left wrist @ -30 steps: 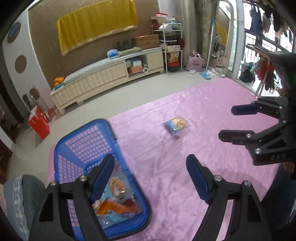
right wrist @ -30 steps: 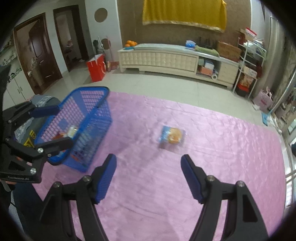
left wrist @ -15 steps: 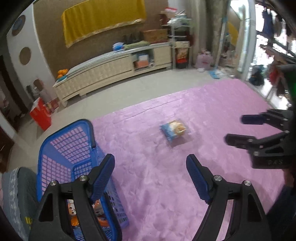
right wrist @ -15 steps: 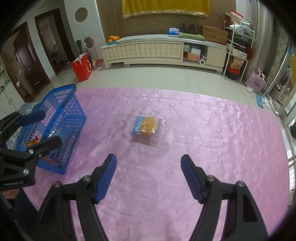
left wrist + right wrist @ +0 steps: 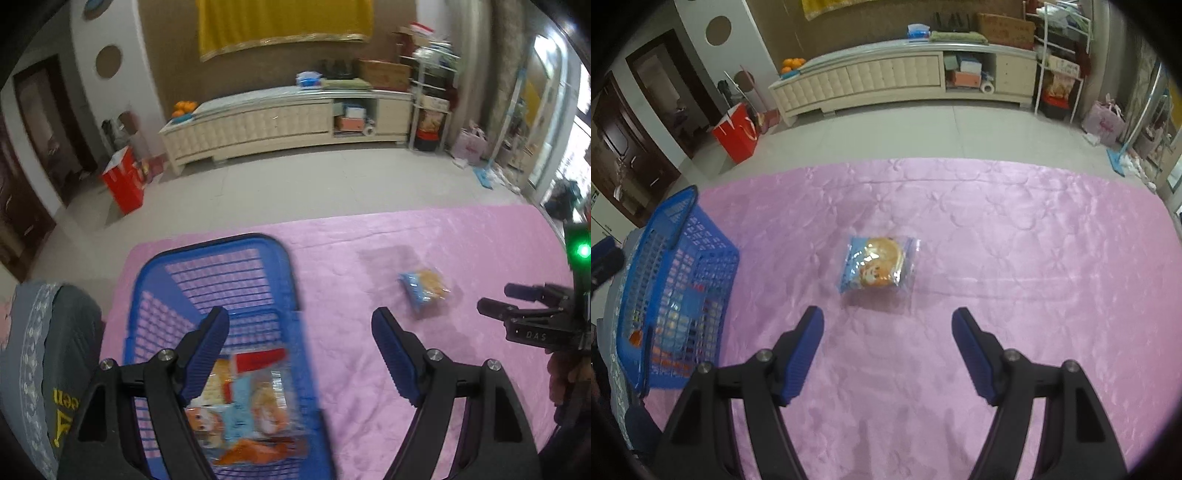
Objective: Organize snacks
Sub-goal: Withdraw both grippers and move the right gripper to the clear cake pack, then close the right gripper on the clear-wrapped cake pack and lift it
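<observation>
One blue snack packet [image 5: 877, 267] with an orange round biscuit picture lies flat on the pink cloth [image 5: 1015, 258], just beyond my right gripper [image 5: 887, 326], which is open and empty. The same packet [image 5: 424, 286] shows at the right in the left wrist view. A blue mesh basket [image 5: 221, 273] stands at the cloth's left end with several snack packets [image 5: 251, 406] inside. My left gripper [image 5: 300, 326] hangs open and empty over the basket's right rim. The right gripper [image 5: 517, 301] appears at the right edge there.
The pink cloth ends at a tiled floor [image 5: 923, 129] on the far side. A grey-green garment [image 5: 55, 369] lies left of the basket [image 5: 679, 295]. A cream cabinet [image 5: 886, 79] and a red bag [image 5: 737, 131] stand far back.
The right gripper has dropped closer to the lone packet, which now sits centred ahead of it. The left gripper has swung and rolled, so the basket now lies under and between its fingers.
</observation>
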Demonstrator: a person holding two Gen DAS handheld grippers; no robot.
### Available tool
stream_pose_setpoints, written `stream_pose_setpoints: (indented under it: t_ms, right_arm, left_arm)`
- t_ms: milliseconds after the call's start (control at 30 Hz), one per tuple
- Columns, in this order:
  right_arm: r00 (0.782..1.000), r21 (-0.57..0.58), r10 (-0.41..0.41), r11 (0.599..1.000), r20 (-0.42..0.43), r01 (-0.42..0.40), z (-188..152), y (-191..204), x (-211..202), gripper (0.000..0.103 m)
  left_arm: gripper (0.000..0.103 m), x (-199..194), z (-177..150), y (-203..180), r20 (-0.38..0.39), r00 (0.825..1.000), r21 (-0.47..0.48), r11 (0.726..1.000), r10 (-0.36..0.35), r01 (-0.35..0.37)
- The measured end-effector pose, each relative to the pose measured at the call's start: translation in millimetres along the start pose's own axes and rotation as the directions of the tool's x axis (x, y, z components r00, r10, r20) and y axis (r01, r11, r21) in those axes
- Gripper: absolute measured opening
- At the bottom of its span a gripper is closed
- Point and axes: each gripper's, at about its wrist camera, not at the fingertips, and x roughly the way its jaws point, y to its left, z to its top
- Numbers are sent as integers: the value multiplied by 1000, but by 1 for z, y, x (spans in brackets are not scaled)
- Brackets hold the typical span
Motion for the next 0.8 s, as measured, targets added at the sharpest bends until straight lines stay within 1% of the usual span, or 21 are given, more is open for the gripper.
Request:
stream_pose_setpoints:
  t_ms: [133,233,333,400,567,633,700,800]
  right_arm:
    - [999,7,1,1000,-34,0,11,5,19,76]
    - [998,9,-3,1000,-65,3,17,8,33,76]
    - [996,11,-15,1000,-84,16,21,12,45,76]
    - [995,19,-21,1000,-98,23,24,14,53,76]
    - [991,19,-33,999,-130,36,30,21,70,76]
    - [990,10,-41,999,-135,43,32,25,74,76]
    - [987,-5,-69,998,-142,70,35,28,80,76]
    - [983,-5,-106,994,-149,107,39,26,89,76]
  left_arm:
    - [78,5,2,37,-33,999,-67,998,-18,15]
    - [78,11,-3,62,-58,998,-99,995,18,-24]
    - [78,20,-9,82,-101,995,-137,990,-6,-7]
    - [78,27,-11,93,-129,992,-165,986,-5,-16]
    - [78,44,-13,109,-201,979,-198,979,17,-57]
    - [78,50,-13,115,-215,976,-204,977,21,-66]
    - [78,55,-12,117,-224,974,-207,976,24,-72]
    - [78,63,-7,116,-222,973,-173,980,58,-98]
